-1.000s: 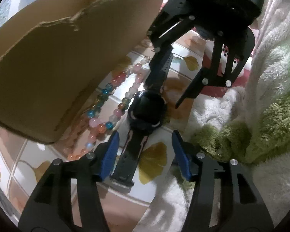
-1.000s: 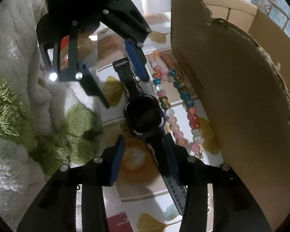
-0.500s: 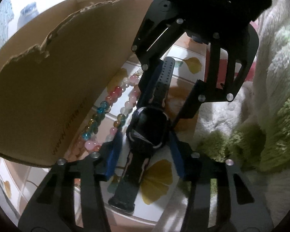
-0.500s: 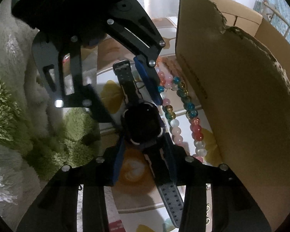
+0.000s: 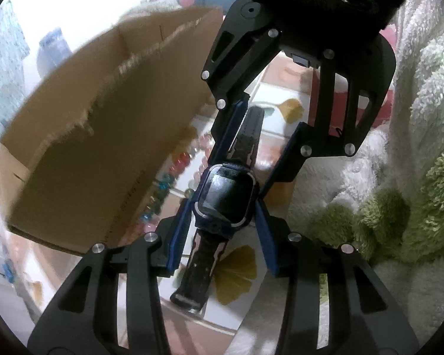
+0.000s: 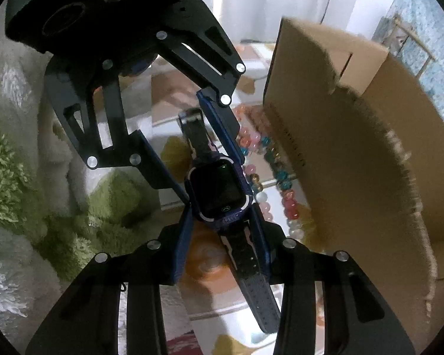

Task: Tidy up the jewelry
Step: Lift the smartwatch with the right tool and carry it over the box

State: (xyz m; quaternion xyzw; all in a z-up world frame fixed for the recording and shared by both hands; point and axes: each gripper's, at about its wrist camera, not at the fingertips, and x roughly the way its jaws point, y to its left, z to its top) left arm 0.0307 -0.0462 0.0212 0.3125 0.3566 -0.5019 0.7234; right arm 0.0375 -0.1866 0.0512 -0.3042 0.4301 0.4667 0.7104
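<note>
Between both sets of blue pads, black square-faced smartwatch [image 5: 225, 196] now clamped: left gripper [image 5: 222, 222] just closed, right gripper [image 6: 220, 222] pinching opposite; watch lifted beside torn cardboard box [image 6: 355, 148], bead strands [image 6: 263, 174] remain below.

Crowding one side of the raised watch [image 5: 226, 198]: torn cardboard box [image 5: 103, 153], wall standing just beside the beads [image 6: 262, 159]. Hemming the other side: fluffy towel [image 5: 399, 207]. Leaving only a narrow strip of tiled tabletop [image 5: 236, 269] between them.
</note>
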